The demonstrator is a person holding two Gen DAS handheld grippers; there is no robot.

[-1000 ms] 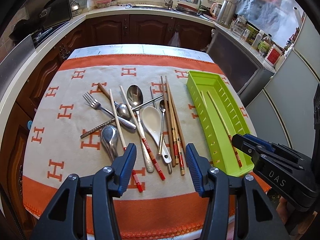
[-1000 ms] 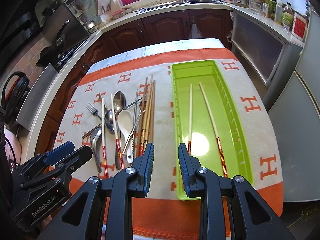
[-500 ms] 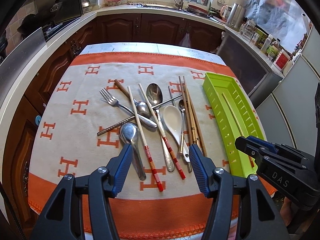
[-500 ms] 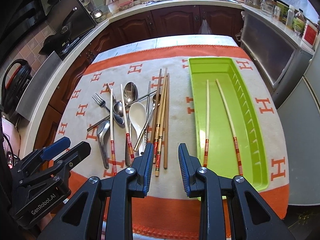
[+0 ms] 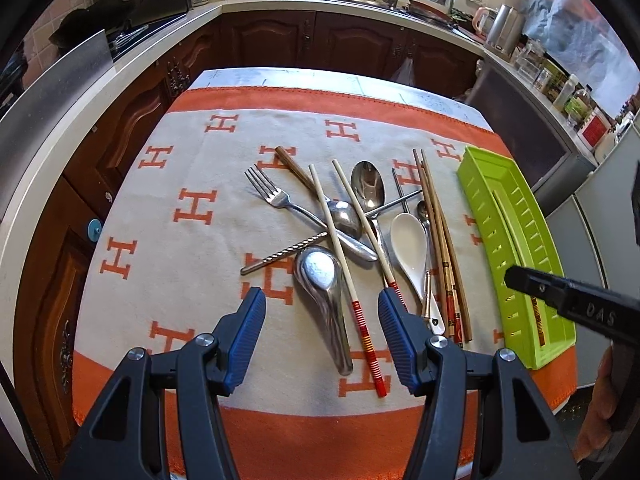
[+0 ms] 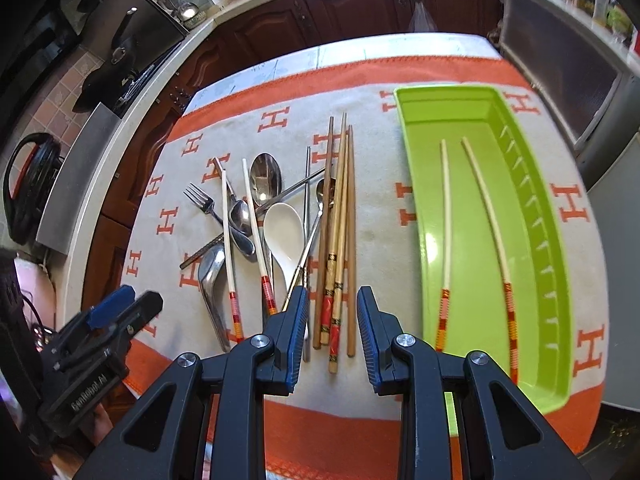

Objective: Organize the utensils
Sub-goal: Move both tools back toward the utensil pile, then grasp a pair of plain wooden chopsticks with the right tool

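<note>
Orange "H" letters are repeated across the white field of the cloth spread over the counter. "DAS" is read in raised letters on the black body of the right gripper in the left wrist view. "GenRobot.AI" is printed on the black body of the left gripper in the right wrist view. The labels on the bottles at the far right cannot be read.

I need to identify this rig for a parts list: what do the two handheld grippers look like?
Both are black plastic two-finger tools. The left gripper and right gripper each carry ribbed blue pads on angular black fingers joined with silver screws. Seen from the other camera, the left gripper's body reads "GenRobot.AI" in white and has a blue part; the right one's reads "DAS".
</note>
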